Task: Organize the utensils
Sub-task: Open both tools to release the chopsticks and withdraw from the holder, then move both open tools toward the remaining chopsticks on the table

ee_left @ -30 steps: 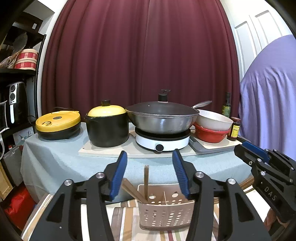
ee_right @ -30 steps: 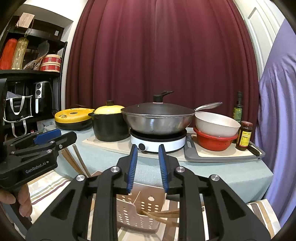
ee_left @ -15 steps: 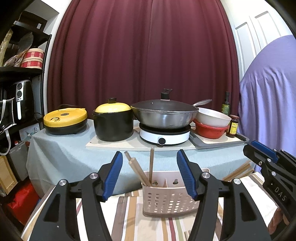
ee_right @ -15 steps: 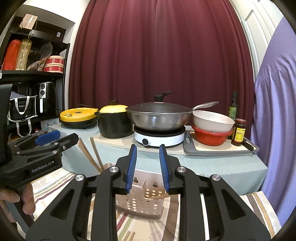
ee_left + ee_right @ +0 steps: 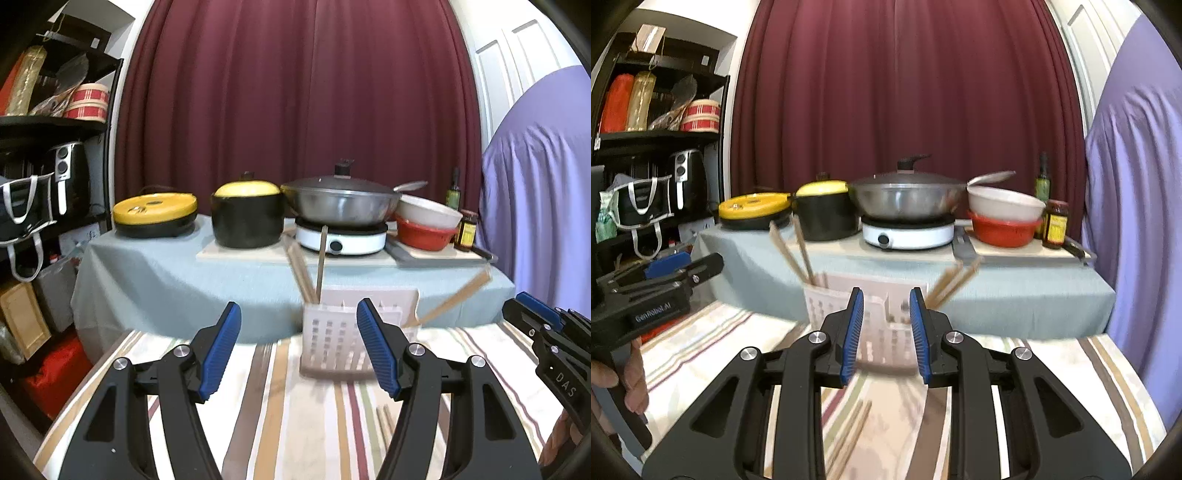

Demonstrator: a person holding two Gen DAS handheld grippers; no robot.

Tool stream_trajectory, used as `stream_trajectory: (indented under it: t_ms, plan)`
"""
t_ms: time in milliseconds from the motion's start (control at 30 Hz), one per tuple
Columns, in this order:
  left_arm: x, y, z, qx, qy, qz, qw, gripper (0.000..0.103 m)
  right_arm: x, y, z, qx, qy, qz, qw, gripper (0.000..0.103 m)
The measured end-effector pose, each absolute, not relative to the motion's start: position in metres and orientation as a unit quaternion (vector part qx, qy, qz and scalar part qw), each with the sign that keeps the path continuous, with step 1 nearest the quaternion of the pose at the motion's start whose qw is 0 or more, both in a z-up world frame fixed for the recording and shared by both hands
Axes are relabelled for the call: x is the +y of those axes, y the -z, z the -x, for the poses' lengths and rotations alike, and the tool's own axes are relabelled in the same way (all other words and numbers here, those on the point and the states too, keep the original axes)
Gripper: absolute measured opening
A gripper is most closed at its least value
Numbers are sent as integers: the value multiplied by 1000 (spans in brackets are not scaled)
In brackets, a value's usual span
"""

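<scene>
Pulled back from caddy (image 5: 341,332), now smaller, mid-frame. Left claw (image 5: 298,347) spreading wide, empty. Right claw (image 5: 886,332) narrowly parted, gripping nothing. Chopsticks (image 5: 849,435) loose on cloth, lower centre.

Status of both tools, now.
Left tool: jaws opening, nothing between them.
Right tool: open a narrow gap, holding nothing.
</scene>
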State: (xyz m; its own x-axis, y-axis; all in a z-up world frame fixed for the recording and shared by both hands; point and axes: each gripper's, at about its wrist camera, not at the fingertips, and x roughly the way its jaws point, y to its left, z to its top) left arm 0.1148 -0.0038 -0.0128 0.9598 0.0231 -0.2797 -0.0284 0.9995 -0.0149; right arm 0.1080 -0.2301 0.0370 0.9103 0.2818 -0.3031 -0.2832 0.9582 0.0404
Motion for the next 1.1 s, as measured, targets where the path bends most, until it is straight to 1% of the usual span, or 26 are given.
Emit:
stream_trajectory:
  t_ms: [633,900,1100]
  plan:
    - [2,87,-40,216,-31,4,976,64,-234,51,-11,231,-139,7,963,26]
    - [7,119,-20,247,-36,2,968,64,-226,74,7,248,-147,14,958,26]
    - [6,132,-14,262,-33,4,964,64,-213,94,13,277,-169,20,946,26]
